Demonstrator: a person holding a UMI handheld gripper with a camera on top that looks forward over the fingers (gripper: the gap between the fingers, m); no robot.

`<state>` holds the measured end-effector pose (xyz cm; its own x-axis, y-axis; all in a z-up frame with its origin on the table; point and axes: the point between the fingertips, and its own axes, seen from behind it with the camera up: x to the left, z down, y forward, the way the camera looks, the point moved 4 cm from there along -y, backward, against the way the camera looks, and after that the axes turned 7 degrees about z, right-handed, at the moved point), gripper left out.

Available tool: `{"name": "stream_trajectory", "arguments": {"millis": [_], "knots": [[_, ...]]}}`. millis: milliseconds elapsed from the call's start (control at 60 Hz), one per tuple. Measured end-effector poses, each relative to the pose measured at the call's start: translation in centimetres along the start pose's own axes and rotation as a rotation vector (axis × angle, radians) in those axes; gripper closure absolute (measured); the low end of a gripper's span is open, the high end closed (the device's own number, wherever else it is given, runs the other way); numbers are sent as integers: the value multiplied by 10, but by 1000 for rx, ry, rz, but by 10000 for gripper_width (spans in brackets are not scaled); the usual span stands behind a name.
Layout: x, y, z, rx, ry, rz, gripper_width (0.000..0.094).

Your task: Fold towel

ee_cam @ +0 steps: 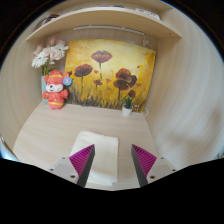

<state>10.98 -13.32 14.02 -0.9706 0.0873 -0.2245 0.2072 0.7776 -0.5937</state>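
Observation:
A pale cream towel (98,150) lies folded flat on the light wooden table (50,130), a narrow rectangle running away from me. Its near end lies between my fingers and a little toward the left one. My gripper (113,160) is open, with the magenta pads (84,157) wide apart on either side of the towel's near end. Nothing is held between the fingers. The towel's nearest edge is hidden below my fingers.
A painting of flowers (110,75) leans against the back wall. A small orange and white toy figure (55,90) stands at the back left under a bunch of pale flowers (48,55). A tiny potted plant (127,103) stands by the painting. A shelf (100,22) runs overhead.

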Motion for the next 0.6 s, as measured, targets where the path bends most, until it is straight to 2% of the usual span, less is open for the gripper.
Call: {"name": "stream_trajectory", "arguments": {"millis": [167, 250, 600], "knots": [[25, -66, -29, -35, 36, -81, 195], [37, -102, -36, -69, 65, -90, 189], [76, -212, 11, -108, 86, -86, 190]]}}
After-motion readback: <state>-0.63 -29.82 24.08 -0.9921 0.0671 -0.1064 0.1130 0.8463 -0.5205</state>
